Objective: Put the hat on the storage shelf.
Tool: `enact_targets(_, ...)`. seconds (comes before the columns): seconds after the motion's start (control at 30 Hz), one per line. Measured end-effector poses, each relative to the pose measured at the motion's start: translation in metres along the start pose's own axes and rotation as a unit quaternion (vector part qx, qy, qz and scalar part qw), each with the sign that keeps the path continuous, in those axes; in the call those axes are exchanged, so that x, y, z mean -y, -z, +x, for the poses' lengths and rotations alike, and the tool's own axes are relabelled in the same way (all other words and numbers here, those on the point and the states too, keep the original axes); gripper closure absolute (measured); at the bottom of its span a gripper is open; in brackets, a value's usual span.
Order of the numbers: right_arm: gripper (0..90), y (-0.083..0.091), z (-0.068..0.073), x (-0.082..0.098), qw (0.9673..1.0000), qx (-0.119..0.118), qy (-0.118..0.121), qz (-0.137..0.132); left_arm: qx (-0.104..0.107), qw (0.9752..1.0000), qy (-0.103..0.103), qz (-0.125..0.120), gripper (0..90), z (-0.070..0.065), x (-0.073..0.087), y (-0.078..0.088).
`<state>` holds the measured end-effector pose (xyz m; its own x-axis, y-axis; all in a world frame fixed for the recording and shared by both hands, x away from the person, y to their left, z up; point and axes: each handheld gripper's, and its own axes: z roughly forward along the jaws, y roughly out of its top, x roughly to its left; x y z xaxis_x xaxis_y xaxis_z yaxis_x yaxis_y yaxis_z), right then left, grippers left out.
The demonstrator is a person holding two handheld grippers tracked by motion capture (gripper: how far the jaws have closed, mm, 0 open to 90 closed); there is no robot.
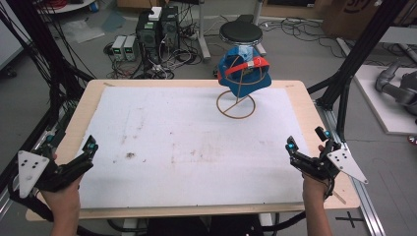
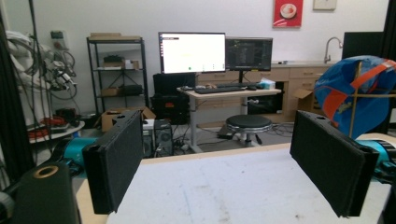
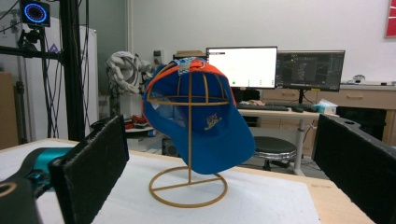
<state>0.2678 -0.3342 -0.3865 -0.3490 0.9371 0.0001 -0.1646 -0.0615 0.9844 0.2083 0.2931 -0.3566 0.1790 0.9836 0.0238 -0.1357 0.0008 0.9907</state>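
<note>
At the near left corner of the table, the person's left hand (image 1: 61,194) holds the left gripper (image 1: 90,149), a black two-jaw tool with a grey three-cornered plate on top and teal tips. In the left gripper view its two black padded jaws stand wide apart with only the bare mat showing between them; they hold nothing. The gripper lies low over the left edge of the white, lightly stained mat (image 1: 187,142) that covers most of the pale wooden table (image 1: 305,101).

Toward the far side of the table, right of its middle, stands the gold wire hat stand (image 1: 236,104), its round ring base resting on the mat. A blue baseball cap with orange trim (image 1: 244,71) hangs on the stand's domed wire top, its brim sloping downward. Both grippers are well apart from it. In the right gripper view the cap (image 3: 203,126) and the stand (image 3: 188,186) sit straight ahead between the jaws' line of sight, but far off.

At the near right corner, the right hand (image 1: 314,189) holds the right gripper (image 1: 304,146), of the same make. Its jaws are also spread wide, with nothing gripped between them.
</note>
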Motion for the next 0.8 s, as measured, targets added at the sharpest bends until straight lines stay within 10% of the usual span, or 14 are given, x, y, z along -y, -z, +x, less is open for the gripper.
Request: enact_targets(0.8, 3.5, 0.006, 0.002, -0.001, 1.0, -0.002, 0.007, 0.001, -0.007, 0.9993, 0.035, 0.004, 14.1, 0.0, 0.03, 0.005)
